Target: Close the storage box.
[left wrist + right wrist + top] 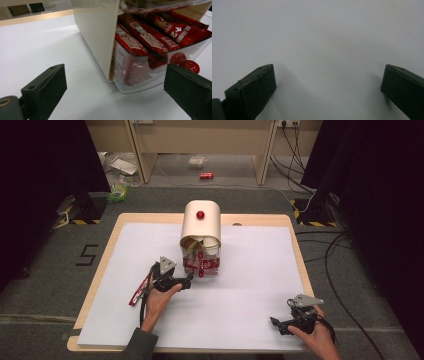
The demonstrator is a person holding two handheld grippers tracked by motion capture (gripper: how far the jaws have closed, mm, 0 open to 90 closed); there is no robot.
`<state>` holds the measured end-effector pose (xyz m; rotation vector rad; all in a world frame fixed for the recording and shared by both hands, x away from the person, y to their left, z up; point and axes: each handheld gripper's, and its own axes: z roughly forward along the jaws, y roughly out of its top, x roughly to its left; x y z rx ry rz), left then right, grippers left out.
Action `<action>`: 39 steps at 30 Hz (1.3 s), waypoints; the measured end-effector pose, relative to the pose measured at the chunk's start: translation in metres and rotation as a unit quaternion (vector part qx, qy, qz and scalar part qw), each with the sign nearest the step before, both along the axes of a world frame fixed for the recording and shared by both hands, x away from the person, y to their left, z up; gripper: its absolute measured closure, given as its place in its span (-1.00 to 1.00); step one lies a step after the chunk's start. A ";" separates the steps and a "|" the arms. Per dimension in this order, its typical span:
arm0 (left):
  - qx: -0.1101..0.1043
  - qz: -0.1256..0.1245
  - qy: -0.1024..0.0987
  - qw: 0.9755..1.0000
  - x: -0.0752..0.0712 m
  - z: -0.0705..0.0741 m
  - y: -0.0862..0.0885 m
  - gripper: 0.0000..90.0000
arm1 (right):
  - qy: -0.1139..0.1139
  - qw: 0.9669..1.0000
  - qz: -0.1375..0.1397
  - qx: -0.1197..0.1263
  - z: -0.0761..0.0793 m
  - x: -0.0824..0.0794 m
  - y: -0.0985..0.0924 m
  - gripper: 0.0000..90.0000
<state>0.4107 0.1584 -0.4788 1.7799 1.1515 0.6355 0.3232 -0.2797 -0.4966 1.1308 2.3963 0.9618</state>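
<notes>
At frame centre we see a cream dispenser (200, 227) holding red packets (140, 37) on the bench (250, 285). Our left gripper (189, 282), fingers wide, is just beside its clear tray (140, 85). Our right gripper (276, 322), lower right, also gapes, holding nothing.

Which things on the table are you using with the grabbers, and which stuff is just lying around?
Probably in use:
cream box
clear tray with red packets
left gripper, open beside the tray
right gripper, open over the white sheet

Just lying about:
red can on the floor
green thing on the floor
</notes>
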 end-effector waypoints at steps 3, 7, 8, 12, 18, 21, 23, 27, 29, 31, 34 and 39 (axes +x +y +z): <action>-0.003 0.004 -0.001 1.000 0.002 -0.001 0.000 -0.91 | 0.000 1.000 0.000 0.000 0.000 0.000 0.000 -0.99; -0.003 0.010 -0.003 1.000 0.003 -0.001 0.001 -0.90 | -0.001 1.000 0.001 -0.001 0.000 0.000 0.000 -0.99; -0.003 0.010 -0.003 1.000 0.003 -0.001 0.001 -0.90 | -0.001 1.000 0.001 -0.001 0.000 0.000 0.000 -0.99; -0.008 0.031 -0.008 0.999 0.005 0.000 0.006 -0.89 | -0.001 1.000 0.001 -0.001 0.000 0.000 0.000 -0.99; -0.016 0.037 -0.007 0.999 0.007 -0.001 0.007 -0.88 | -0.001 1.000 0.001 -0.001 0.000 0.000 0.000 -0.99; -0.018 0.041 -0.008 0.999 0.008 -0.002 0.006 -0.88 | -0.001 1.000 0.001 -0.001 0.000 0.000 0.000 -0.99; -0.017 0.046 -0.009 0.999 0.008 -0.002 0.006 -0.87 | -0.001 1.000 0.001 -0.001 0.000 0.000 0.000 -0.99; -0.016 0.051 -0.009 0.999 0.010 -0.003 0.006 -0.87 | -0.001 1.000 0.001 -0.001 0.000 0.000 0.000 -0.99; -0.018 0.051 -0.008 0.999 0.010 -0.003 0.006 -0.88 | -0.001 1.000 0.001 -0.001 0.000 0.000 0.000 -0.99; -0.020 0.051 -0.007 0.998 0.011 -0.003 0.007 -0.89 | 0.000 1.000 0.000 0.000 0.000 0.000 0.000 -0.99; -0.012 0.056 -0.010 0.998 0.010 -0.003 0.006 -0.91 | -0.001 1.000 0.001 -0.001 0.000 0.000 0.000 -0.99; -0.009 0.045 -0.006 0.999 0.009 -0.004 0.007 -0.79 | -0.001 1.000 0.001 -0.001 0.000 0.000 0.000 -0.99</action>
